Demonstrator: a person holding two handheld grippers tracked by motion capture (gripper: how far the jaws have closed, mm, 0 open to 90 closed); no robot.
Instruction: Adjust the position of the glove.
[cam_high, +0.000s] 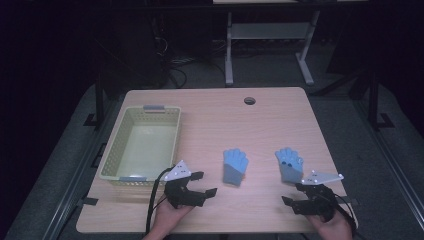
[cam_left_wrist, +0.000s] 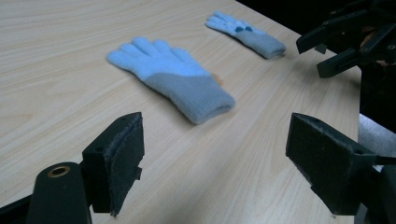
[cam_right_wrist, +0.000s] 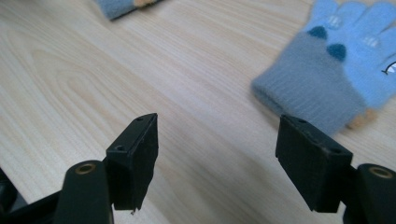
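Note:
Two blue knit gloves with grey cuffs lie flat on the wooden table (cam_high: 210, 120), fingers pointing away from me. The plain glove (cam_high: 235, 166) (cam_left_wrist: 173, 77) lies ahead of my left gripper (cam_high: 209, 183) (cam_left_wrist: 215, 158), which hovers open with nothing between its jaws. The second glove (cam_high: 289, 164) (cam_right_wrist: 345, 70), with dark dots and small marks on it, lies just ahead and to the right of my right gripper (cam_high: 291, 193) (cam_right_wrist: 217, 154), also open and holding nothing. The left gripper view takes in that glove (cam_left_wrist: 247, 33) and the right gripper (cam_left_wrist: 322, 51) farther off.
A pale yellow plastic basket (cam_high: 145, 145) with nothing in it stands at the table's left, close to my left hand. A round cable hole (cam_high: 249, 100) sits near the far edge. Beyond the table stand desk legs (cam_high: 229, 50) on a dark floor.

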